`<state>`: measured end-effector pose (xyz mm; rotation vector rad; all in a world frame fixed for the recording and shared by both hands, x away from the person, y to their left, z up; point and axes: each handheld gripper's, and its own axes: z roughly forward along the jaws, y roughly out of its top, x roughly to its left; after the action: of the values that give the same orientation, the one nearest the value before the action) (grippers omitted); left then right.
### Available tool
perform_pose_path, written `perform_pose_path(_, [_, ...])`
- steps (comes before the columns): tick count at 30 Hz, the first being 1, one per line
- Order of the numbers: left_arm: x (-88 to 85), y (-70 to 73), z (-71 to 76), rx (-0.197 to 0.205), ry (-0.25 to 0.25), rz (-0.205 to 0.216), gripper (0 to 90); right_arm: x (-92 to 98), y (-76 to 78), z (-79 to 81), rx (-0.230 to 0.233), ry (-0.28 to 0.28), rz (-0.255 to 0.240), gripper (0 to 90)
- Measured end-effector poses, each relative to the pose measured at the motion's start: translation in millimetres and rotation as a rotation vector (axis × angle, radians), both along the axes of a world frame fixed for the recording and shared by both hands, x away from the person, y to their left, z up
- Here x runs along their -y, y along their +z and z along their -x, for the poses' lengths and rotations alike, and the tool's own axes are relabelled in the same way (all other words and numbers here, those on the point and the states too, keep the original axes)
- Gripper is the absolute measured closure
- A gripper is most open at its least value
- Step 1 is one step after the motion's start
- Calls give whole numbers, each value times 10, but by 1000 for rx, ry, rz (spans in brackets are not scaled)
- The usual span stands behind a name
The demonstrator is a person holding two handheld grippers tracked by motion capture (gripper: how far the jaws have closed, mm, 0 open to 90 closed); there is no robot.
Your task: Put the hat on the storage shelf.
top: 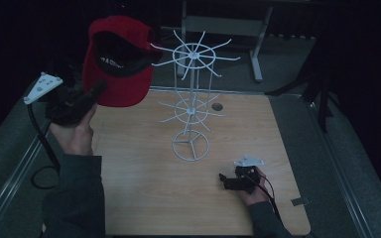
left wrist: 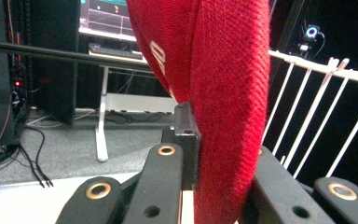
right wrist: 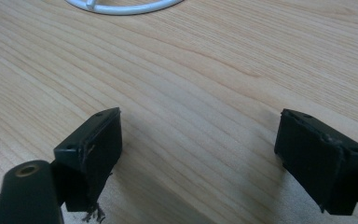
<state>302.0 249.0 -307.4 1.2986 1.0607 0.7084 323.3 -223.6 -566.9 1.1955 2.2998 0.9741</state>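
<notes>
left gripper (top: 96,91) is pinching red cap (top: 119,62) by its brim, aloft | cap is hanging just left of white rack (top: 193,54) top prongs | right gripper (right wrist: 200,154) is resting spread on table (top: 144,198)

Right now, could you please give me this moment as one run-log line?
left gripper: shut on red cap, held up beside white rack | right gripper: open, low over table

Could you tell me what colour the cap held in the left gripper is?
The cap is red, clearest in the left gripper view.
</notes>
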Motion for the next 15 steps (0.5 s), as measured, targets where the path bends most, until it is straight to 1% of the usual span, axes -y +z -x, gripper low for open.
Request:
perform_pose_path(2, [1,9,-2,2,2,1,855,0,0,0,0,0,0,147])
perform_pose_path(4, [-5,24,-9,7,7,15,855,0,0,0,0,0,0,147])
perform_pose_path(5, [-5,24,-9,7,7,15,855,0,0,0,0,0,0,147])
perform_pose_path(6, [-9,29,-4,12,11,31,855,0,0,0,0,0,0,147])
perform_pose_path(10, [-21,46,23,29,4,52,855,0,0,0,0,0,0,147])
perform_pose_path(15, [-21,70,54,47,-13,58,855,0,0,0,0,0,1,147])
